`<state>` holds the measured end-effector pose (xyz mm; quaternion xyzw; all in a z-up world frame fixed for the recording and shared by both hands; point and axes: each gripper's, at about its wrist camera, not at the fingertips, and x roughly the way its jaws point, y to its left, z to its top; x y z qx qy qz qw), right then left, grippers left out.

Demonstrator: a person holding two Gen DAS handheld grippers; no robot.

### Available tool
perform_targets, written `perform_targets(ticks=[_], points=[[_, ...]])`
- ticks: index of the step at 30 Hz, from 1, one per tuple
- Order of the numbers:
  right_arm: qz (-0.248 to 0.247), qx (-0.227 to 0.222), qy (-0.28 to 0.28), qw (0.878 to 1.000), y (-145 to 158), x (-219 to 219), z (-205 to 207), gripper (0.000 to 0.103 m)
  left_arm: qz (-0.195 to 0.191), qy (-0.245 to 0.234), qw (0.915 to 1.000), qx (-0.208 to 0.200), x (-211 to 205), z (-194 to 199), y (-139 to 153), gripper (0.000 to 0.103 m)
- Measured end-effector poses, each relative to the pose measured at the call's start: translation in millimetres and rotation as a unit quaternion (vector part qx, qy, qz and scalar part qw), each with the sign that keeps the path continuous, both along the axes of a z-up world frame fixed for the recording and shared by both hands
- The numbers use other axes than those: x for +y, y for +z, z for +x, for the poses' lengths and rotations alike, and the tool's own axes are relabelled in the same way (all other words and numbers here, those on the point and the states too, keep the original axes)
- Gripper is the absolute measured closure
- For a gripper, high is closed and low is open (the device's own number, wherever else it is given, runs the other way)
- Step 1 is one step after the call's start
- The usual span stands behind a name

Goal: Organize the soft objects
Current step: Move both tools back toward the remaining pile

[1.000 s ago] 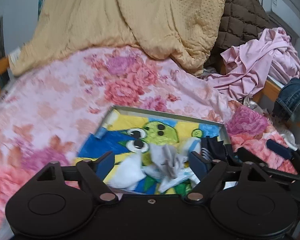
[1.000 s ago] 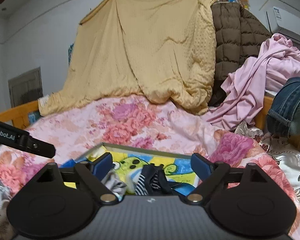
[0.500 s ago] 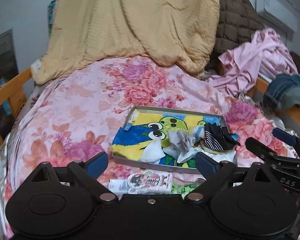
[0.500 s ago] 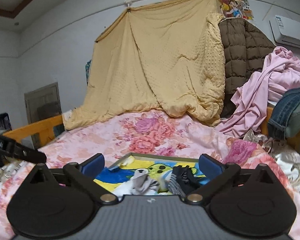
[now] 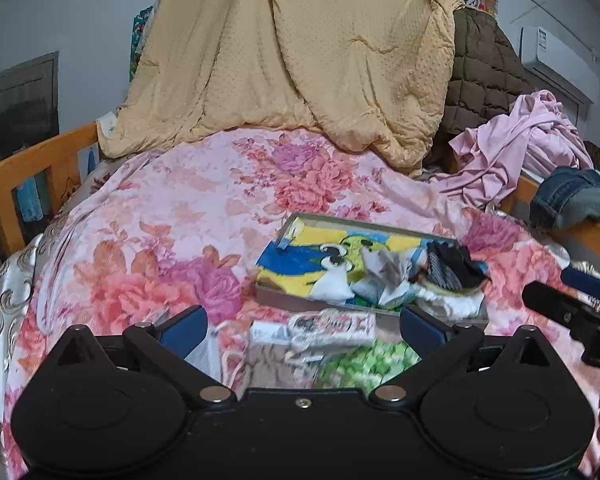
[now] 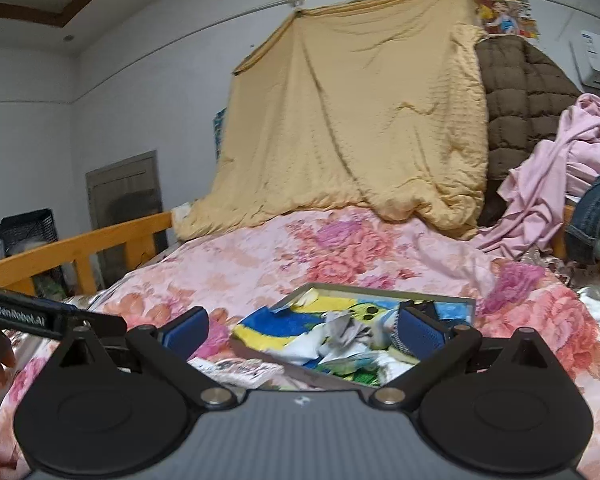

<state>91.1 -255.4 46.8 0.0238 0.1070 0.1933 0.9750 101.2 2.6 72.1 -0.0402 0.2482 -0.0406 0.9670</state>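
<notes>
At centre-right of the left view, limp grey crumpled socks [image 5: 384, 276] lie light and floppy in the shallow cartoon-lined tray [image 5: 324, 217]; pinch a raised fold, both left gripper [image 5: 303, 322] and right gripper [image 6: 302, 326] gaping empty.

Ahead of the left tongs [image 5: 303, 326], black with blue pads [image 5: 183, 326], a pink bedspread [image 5: 172, 216] printed with rose and coral flowers carries a grey-rimmed tray [image 5: 324, 219] lined in a yellow, blue and green cartoon print. In the tray lie a grey-and-white cloth [image 5: 384, 270] and a black striped one [image 5: 454, 266]. Beyond it hangs a dotted tan quilt [image 5: 320, 52], with a brown quilted blanket [image 5: 484, 76] and lilac fabric [image 5: 516, 148] to the right. The right tongs [image 6: 303, 330] are black with blue pads too, their body grey, beside an orange wooden bed rail [image 6: 84, 246]
</notes>
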Motion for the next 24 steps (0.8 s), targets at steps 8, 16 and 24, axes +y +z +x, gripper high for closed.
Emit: perform_targets(ticks=[8, 16, 24], points=[[-0.039, 0.010, 0.056, 0.998, -12.4, 31.6, -10.2, 0.000, -0.001, 0.019, 0.9994, 0.030, 22.4, -13.8, -26.0, 0.001], [-0.081, 0.019, 0.107, 0.991, -27.1, 62.4, -19.3, 0.000, 0.000, 0.033, 0.9982, 0.051, 45.5, -19.4, -40.9, 0.001], [-0.111, 0.032, 0.138, 0.984, -41.6, 84.9, -24.2, 0.001, -0.015, 0.045, 0.9971, 0.060, 67.2, -24.8, -52.5, 0.001]])
